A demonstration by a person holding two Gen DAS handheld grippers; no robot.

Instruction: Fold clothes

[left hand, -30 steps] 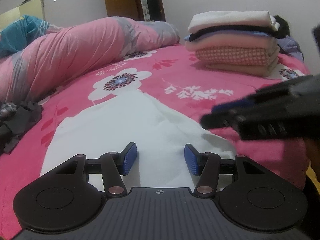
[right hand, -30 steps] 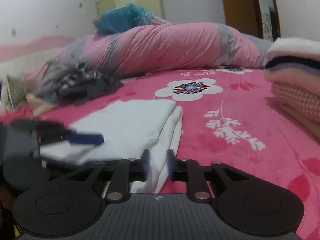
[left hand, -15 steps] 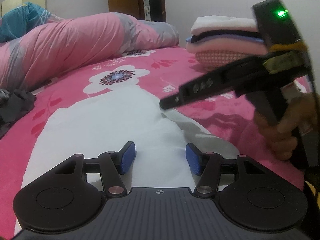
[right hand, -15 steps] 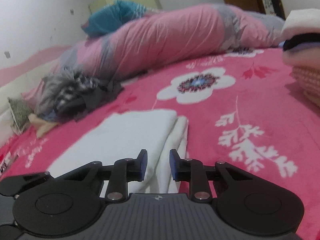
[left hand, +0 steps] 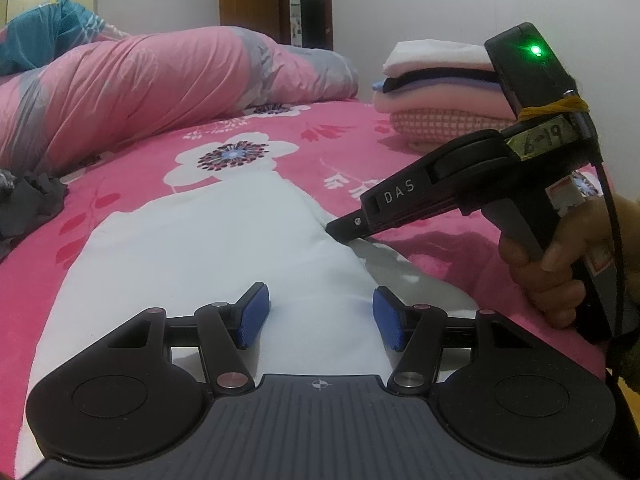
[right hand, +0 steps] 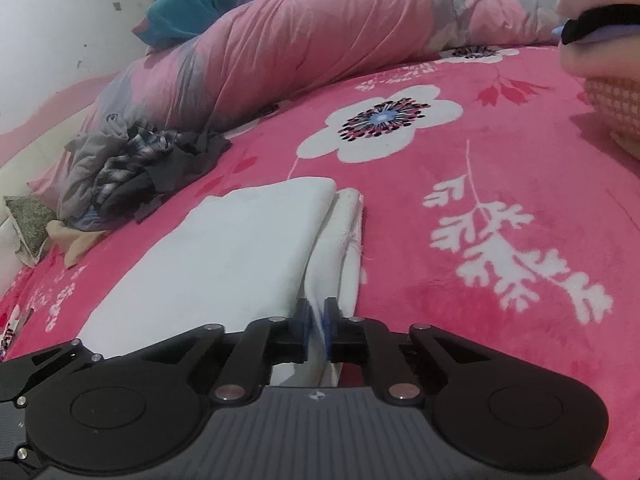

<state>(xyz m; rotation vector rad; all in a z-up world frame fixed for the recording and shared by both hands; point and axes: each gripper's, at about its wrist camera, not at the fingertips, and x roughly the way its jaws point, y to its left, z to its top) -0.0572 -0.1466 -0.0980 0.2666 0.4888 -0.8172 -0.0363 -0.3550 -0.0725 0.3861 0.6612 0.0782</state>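
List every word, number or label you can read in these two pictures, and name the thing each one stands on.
"DAS": white letters on the black side of the right gripper, left wrist view.
"6-19": handwritten on a yellowish tape strip on the same gripper's body; the last digit is uncertain.
Red and white sticker on its handle: too blurred to read.
Right wrist view: no readable text.

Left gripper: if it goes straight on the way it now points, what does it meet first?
Most likely the white garment lying on the pink bedspread. The left gripper stands open just above it and tilts downward, so its fingertips should land on the cloth first. Depth is hard to judge here.
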